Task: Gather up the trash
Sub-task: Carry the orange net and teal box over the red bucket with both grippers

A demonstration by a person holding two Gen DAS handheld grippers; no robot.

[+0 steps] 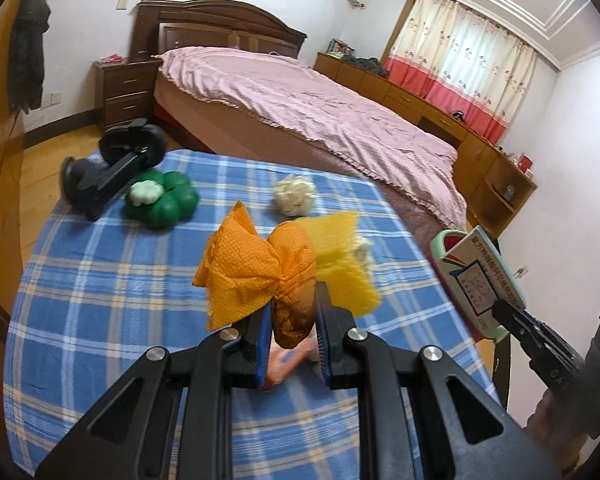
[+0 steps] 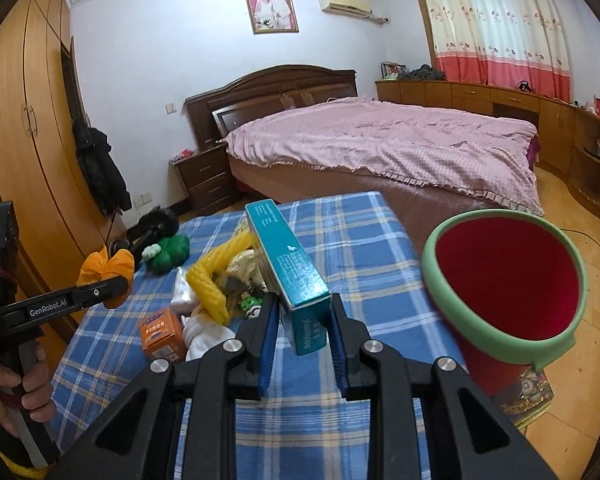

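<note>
Orange crumpled paper [image 1: 260, 276] is pinched in the left gripper [image 1: 292, 320]; the right gripper [image 2: 302, 316] clamps a teal carton [image 2: 288, 264] beside the red bin [image 2: 508, 280].

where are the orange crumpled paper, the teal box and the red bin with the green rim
orange crumpled paper [image 1: 252, 276], left wrist view, on its dotted left wing
teal box [image 2: 296, 276], right wrist view, on its long teal side
red bin [image 2: 504, 276], right wrist view, on its red inner wall
</note>
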